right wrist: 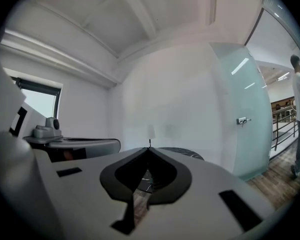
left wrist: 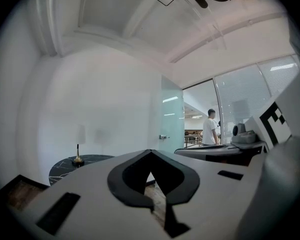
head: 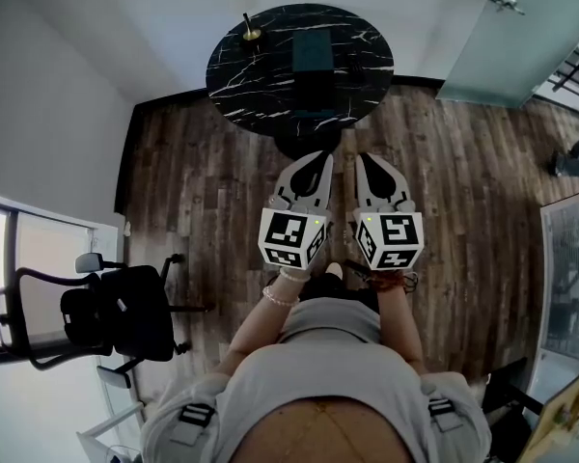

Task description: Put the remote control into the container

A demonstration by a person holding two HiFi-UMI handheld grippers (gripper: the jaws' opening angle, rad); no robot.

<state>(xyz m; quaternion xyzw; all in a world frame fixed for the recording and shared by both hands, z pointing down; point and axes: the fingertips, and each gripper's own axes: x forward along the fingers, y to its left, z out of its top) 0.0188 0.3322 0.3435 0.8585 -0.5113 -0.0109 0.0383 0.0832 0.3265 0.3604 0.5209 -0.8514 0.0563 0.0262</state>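
Stepping closer to the table (head: 241, 75) looks like the first need, since the left gripper (head: 324, 156) and right gripper (head: 363, 157) sit level, jaws closed and empty, well short of the dark container (head: 317, 51) there; no remote shows.

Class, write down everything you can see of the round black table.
The round table has a glossy black top veined white, like marble, level on a dark central base. It stands on the wooden plank floor near the white wall. A dark teal box rests near its middle, a small brass-footed stand near its far left edge.
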